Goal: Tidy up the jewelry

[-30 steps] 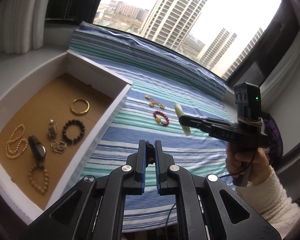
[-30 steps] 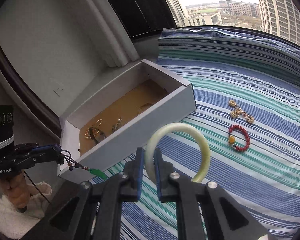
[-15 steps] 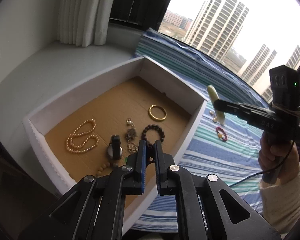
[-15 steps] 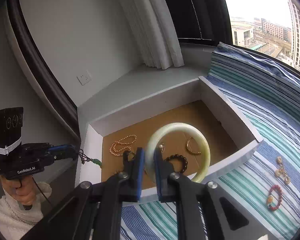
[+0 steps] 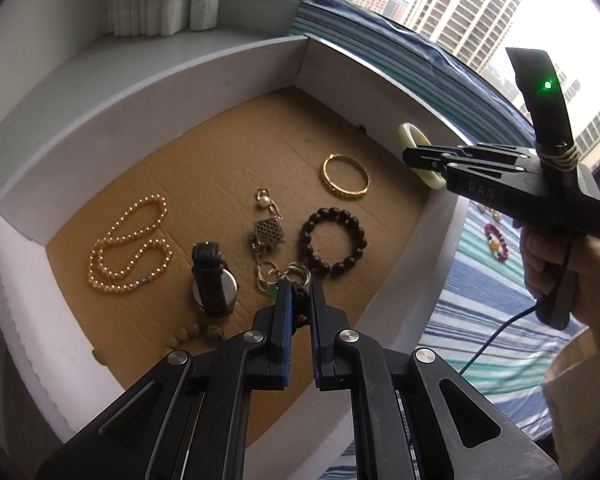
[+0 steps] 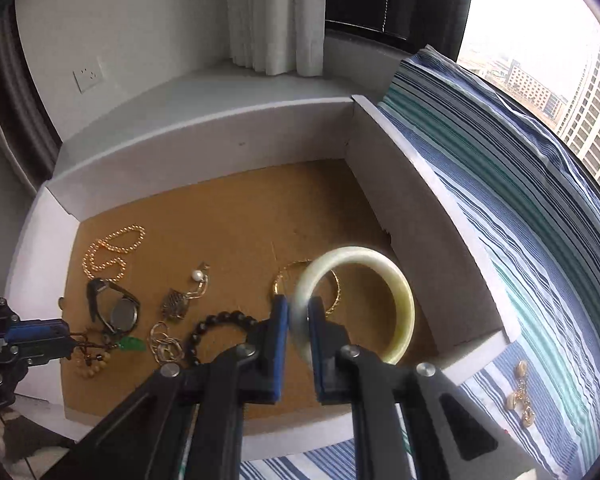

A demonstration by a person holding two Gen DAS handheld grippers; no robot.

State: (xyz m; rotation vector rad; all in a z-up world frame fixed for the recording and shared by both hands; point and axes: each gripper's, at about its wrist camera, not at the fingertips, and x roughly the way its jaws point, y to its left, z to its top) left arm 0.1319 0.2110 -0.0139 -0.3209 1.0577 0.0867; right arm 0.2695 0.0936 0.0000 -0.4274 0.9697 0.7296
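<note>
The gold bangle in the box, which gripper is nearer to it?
Right. The right gripper hovers just over the gold bangle; the left gripper hangs farther off, beyond the dark bead bracelet.

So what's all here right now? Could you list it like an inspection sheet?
Surface: striped cloth with a white box, brown cardboard floor.
Job's things: in the box, pearl necklace, watch, gold bangle, dark bead bracelet, keychain. On the cloth, red bracelet, gold charms.
Clutter: nothing seen.
Grippers: left gripper shut on a corded green pendant; right gripper shut on a pale bangle, both over the box.
Cables: black cable from the right handle.
Surroundings: curtain, window, tower blocks.
</note>
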